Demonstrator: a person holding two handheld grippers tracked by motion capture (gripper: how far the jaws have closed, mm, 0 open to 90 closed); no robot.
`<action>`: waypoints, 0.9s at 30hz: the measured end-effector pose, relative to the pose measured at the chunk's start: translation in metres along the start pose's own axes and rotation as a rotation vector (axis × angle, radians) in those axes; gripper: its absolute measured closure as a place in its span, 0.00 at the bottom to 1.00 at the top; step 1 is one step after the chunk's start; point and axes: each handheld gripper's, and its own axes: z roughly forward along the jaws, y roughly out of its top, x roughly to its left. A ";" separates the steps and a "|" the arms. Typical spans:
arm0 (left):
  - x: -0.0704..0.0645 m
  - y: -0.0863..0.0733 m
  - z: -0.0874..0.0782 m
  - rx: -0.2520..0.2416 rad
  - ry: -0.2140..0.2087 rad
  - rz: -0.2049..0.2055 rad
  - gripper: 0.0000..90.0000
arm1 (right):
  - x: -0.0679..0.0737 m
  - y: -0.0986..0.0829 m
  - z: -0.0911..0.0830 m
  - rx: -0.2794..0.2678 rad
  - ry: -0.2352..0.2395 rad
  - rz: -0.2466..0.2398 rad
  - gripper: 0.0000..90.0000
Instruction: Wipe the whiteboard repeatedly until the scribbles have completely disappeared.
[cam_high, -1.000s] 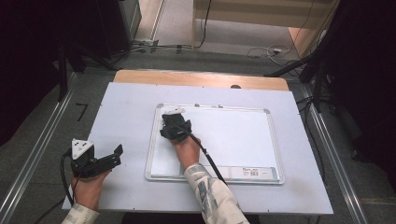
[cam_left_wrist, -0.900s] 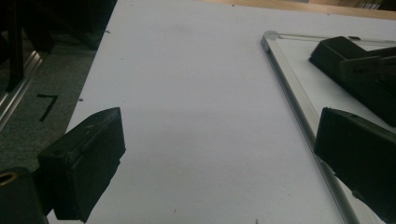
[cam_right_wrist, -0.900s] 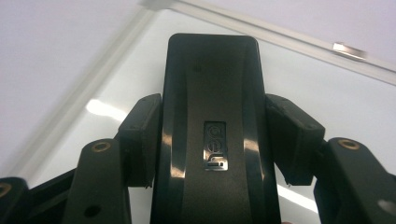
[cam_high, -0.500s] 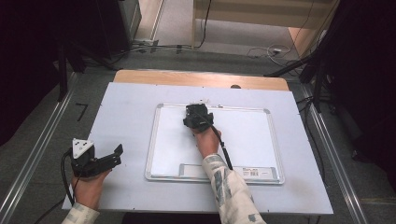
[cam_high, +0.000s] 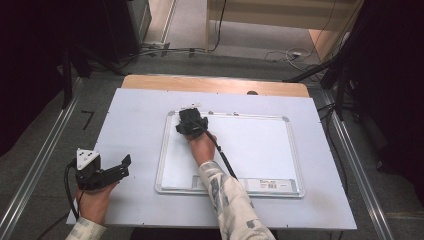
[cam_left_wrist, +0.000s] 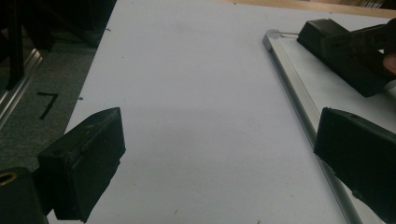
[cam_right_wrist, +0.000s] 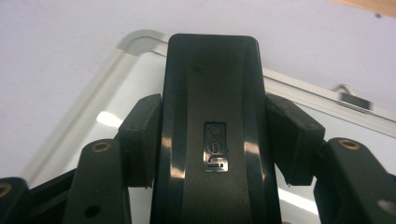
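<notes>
- Right gripper (cam_high: 190, 120) is clamped on the black eraser (cam_right_wrist: 212, 121), one jaw pressed to each long side.
- Eraser sits flat on the whiteboard (cam_high: 260, 145), at its far-left corner, touching the surface.
- Left gripper (cam_high: 112, 172) rests on the table (cam_high: 135, 110) near the front-left edge, jaws spread wide, holding nothing, well apart from the board.
- Progress, my read: board looks clean across what I can see from the high view, no marks visible. So wiping looks mostly done or in its last pass at the corner. Left to do: lift the eraser off and set it down.
- Right gripper view gives the grip detail: both pads square on the eraser, small metal logo on top, board's rounded corner frame and a hanger clip (cam_right_wrist: 355, 99) beyond.
- Left gripper view adds a side look: eraser low against the board by the frame (cam_left_wrist: 299, 100).
- High view adds the overall layout and a barcode label (cam_high: 270, 184) on the near frame.
</notes>
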 end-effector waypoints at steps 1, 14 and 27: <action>0.000 0.000 0.000 0.001 0.001 0.000 0.03 | 0.004 0.001 0.000 0.000 0.003 -0.005 0.43; 0.000 0.000 0.001 0.001 -0.005 0.007 0.03 | 0.022 -0.015 -0.014 -0.005 0.059 -0.057 0.43; 0.000 -0.001 0.001 0.006 0.004 0.009 0.03 | -0.024 -0.023 -0.020 0.001 0.014 -0.001 0.43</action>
